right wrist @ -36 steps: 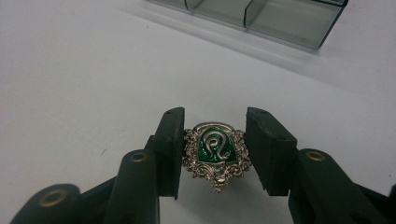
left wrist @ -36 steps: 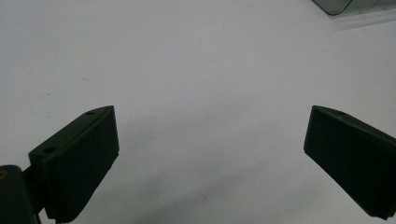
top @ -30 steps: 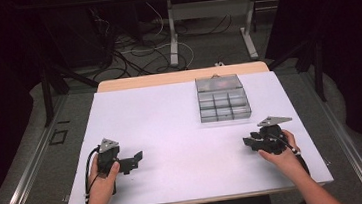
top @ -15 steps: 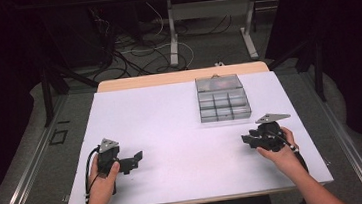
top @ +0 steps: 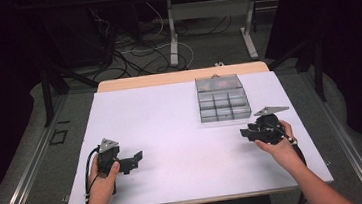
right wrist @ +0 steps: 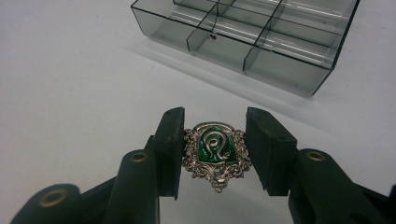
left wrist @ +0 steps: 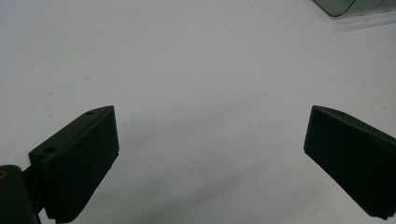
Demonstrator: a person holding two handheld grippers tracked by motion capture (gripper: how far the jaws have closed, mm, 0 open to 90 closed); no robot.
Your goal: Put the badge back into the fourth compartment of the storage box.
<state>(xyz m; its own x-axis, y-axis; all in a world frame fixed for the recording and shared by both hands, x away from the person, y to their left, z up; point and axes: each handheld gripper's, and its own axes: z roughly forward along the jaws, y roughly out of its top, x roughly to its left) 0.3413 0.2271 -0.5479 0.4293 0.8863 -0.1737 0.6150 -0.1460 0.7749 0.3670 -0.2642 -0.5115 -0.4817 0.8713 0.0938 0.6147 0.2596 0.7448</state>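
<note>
Here the right tool (right wrist: 212, 149) clamps a silver crest badge (right wrist: 215, 154) with green enamel between its jaws, low in the frame, above the white counter (right wrist: 70, 70).

Just beyond the badge, in the upper right of the right gripper view, stands a smoky clear compartment box (right wrist: 280, 70), its near cells bare, with open counter between it and the jaws. In the high view the right tool (top: 252, 133) sits at lower right, near the box (top: 221, 98), though the badge is too small to tell there. The left tool (top: 135, 159), at lower left and well apart, has jaws spread wide with nothing between them; its own view catches a corner of the box (left wrist: 336, 5) at upper right.
</note>
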